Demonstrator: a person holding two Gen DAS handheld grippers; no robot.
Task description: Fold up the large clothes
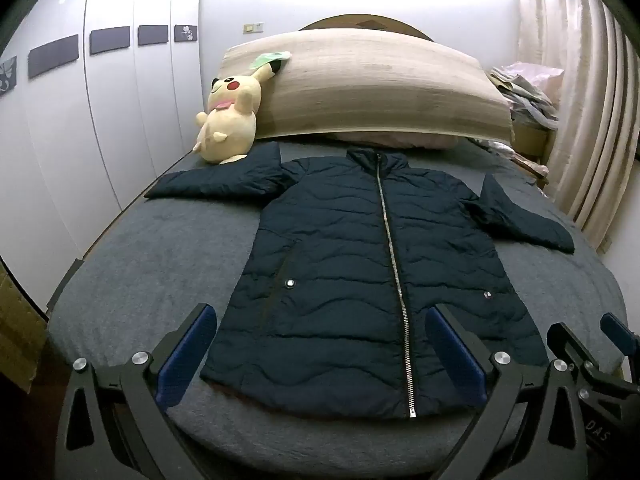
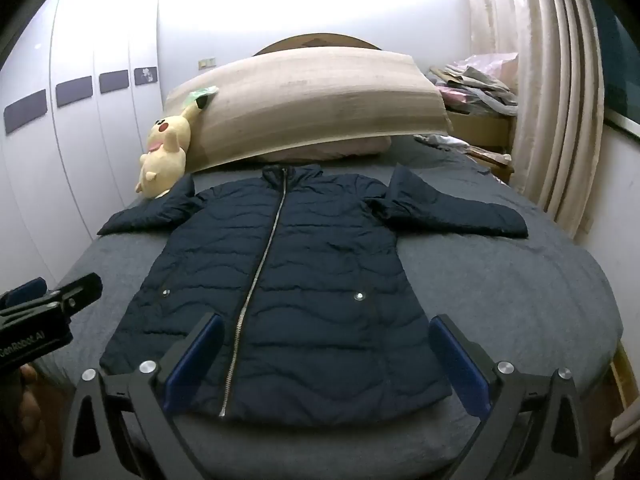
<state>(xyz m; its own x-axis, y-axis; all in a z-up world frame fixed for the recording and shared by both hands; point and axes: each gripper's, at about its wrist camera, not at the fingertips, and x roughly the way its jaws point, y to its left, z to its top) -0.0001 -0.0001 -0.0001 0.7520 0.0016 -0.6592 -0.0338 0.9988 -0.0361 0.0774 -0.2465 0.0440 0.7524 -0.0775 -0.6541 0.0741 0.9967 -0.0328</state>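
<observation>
At the far left a white wardrobe [image 1: 100,128] with dark handle panels runs along the side of the bed [image 1: 152,280]. A yellow plush toy [image 1: 230,120] sits at the head of the bed, leaning on a long beige pillow [image 1: 372,84], and touches the end of the jacket's left-hand sleeve. The dark blue quilted jacket [image 1: 360,264] lies flat and face up on the grey sheet in the middle of the bed, zipped closed, collar toward the pillow, both sleeves spread out to the sides (the hem reaches almost to the near edge). To the right, a heap of clothes and bags [image 2: 476,80] sits on a bedside stand, and striped curtains [image 2: 560,100] hang beyond it.

The left gripper [image 1: 320,356] hovers above the hem with its blue pads wide apart, holding nothing. The right gripper [image 2: 326,360] hovers likewise over the hem, just beside the other, fully spread and empty.
</observation>
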